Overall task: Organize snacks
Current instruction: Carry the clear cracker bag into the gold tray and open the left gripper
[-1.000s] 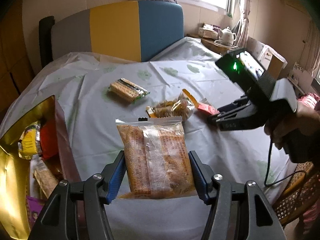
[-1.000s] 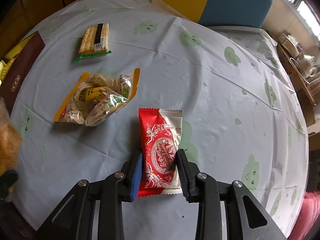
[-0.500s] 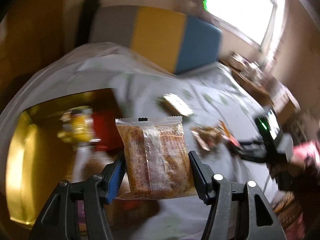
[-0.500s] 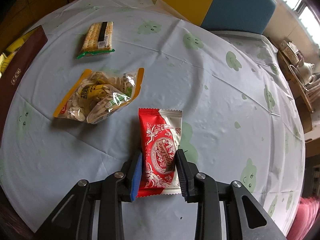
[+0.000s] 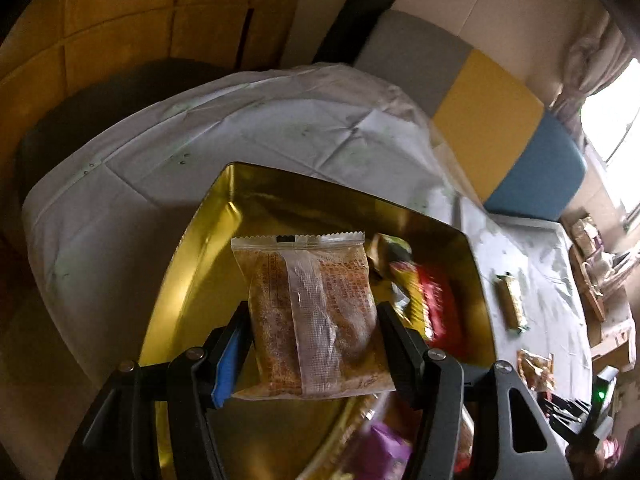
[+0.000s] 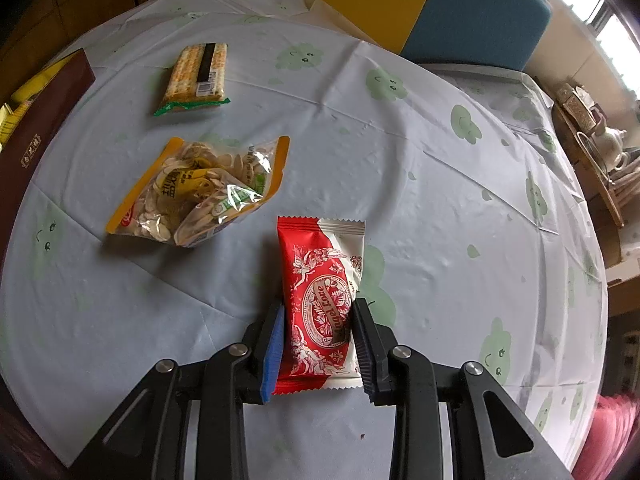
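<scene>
My left gripper [image 5: 314, 314] is shut on an orange-brown snack packet [image 5: 312, 316] and holds it above a gold tin box [image 5: 200, 248] that holds several snacks. My right gripper [image 6: 318, 318] is shut on a red and white snack packet [image 6: 320, 300] just over the tablecloth [image 6: 440, 168]. A clear bag of seeds with orange edges [image 6: 200, 192] lies left of it. A cracker pack [image 6: 198, 76] lies farther back. Both also show in the left wrist view, the cracker pack [image 5: 510, 306] and seed bag [image 5: 536, 368] right of the box.
The box's dark red side [image 6: 36, 132] is at the left table edge in the right wrist view. A grey, yellow and blue chair back [image 5: 492, 120] stands behind the table. A side shelf with a teapot [image 6: 608, 148] is at the right.
My left gripper has swung left with its packet, from over the tablecloth to over the gold box. My right gripper has stayed put, holding the red packet.
</scene>
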